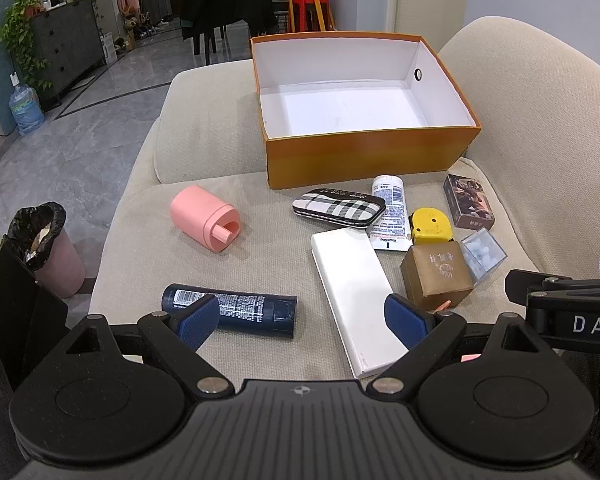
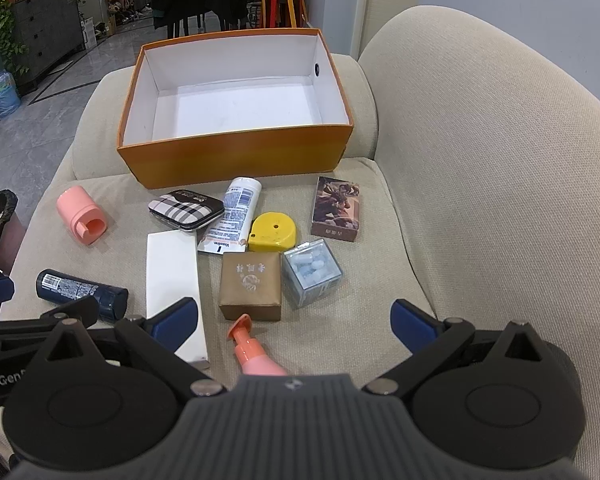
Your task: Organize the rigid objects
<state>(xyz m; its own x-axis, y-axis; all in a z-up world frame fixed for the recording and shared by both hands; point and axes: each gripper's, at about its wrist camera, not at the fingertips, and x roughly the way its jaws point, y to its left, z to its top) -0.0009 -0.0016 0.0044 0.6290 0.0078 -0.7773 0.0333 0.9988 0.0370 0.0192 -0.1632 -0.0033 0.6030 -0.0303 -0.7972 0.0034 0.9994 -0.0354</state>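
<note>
An empty orange box [image 1: 364,160] [image 2: 236,160] with a white inside sits at the back of the sofa seat. In front of it lie a pink cylinder [image 1: 204,222], a dark blue bottle [image 1: 240,310], a white flat box [image 1: 352,292], a plaid case [image 1: 338,206], a white tube [image 1: 388,216], a yellow tape measure [image 1: 430,226], a brown box [image 1: 436,276], a clear cube [image 1: 482,254] and a card box [image 1: 468,200]. A pink pump bottle [image 2: 252,352] lies under my right gripper [image 2: 296,326]. Both it and my left gripper [image 1: 304,320] are open and empty, above the seat's near edge.
The sofa backrest [image 2: 500,200] rises on the right. A pink bin with a black bag [image 1: 48,248] stands on the floor to the left. Chairs, stools and a cabinet stand far behind.
</note>
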